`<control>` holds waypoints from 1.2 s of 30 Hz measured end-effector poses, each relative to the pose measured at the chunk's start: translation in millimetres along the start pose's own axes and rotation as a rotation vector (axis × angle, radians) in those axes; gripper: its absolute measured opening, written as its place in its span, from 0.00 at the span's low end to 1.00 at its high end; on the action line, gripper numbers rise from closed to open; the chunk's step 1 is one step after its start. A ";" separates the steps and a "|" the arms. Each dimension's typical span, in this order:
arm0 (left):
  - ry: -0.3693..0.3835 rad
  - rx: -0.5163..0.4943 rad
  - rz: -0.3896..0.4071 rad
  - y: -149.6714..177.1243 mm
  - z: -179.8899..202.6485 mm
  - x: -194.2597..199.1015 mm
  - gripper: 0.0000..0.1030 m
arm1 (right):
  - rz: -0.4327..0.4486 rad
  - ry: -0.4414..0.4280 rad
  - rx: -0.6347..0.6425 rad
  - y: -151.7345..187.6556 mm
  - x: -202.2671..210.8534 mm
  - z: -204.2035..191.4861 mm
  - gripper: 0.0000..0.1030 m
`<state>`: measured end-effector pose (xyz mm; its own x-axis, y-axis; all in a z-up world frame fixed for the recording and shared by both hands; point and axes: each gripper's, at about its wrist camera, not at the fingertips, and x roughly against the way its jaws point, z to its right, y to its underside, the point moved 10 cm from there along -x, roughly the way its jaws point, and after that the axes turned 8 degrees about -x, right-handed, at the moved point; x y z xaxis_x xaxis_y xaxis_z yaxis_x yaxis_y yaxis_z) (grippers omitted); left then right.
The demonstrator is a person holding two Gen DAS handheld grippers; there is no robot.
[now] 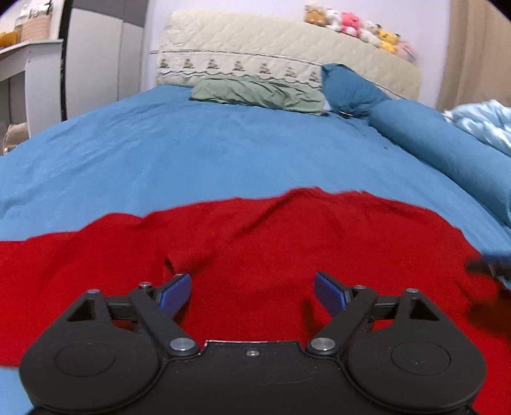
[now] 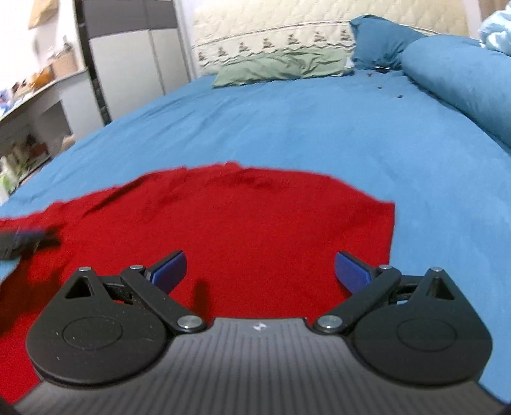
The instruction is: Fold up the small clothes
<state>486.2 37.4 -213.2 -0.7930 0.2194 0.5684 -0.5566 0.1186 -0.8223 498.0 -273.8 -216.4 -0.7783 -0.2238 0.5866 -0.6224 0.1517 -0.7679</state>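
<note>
A red garment [image 1: 255,236] lies spread on the blue bedsheet [image 1: 191,150], with some creases. My left gripper [image 1: 252,287] is open and empty just above the garment's near part. In the right wrist view the same garment [image 2: 239,217] fills the lower middle, its right edge near my right finger. My right gripper [image 2: 260,268] is open and empty over the garment. Each gripper shows as a dark blur at the edge of the other's view: the right one [image 1: 488,266], the left one [image 2: 22,241].
A green pillow [image 1: 258,94], a blue pillow [image 1: 348,89] and a long blue bolster [image 1: 447,143] lie near the quilted headboard [image 1: 271,54]. Plush toys [image 1: 354,25] sit on top. A light blue duvet [image 1: 485,121] is at right. A white shelf [image 2: 35,105] stands left of the bed.
</note>
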 end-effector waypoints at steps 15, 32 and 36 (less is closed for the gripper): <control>-0.039 0.059 -0.020 -15.8 -25.9 44.2 0.87 | -0.004 0.062 -0.002 12.2 28.0 -6.4 1.00; -0.315 0.344 0.068 12.0 -215.2 198.8 1.00 | -0.004 0.041 0.152 -16.4 114.5 -187.4 1.00; -0.349 0.459 0.031 50.4 -261.0 182.7 1.00 | -0.070 -0.019 0.161 10.8 90.7 -225.3 1.00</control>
<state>378.0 336.3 -158.2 -0.8023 -0.1253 0.5836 -0.5204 -0.3321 -0.7867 402.0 -75.5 -113.5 -0.7309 -0.2464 0.6365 -0.6526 -0.0205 -0.7574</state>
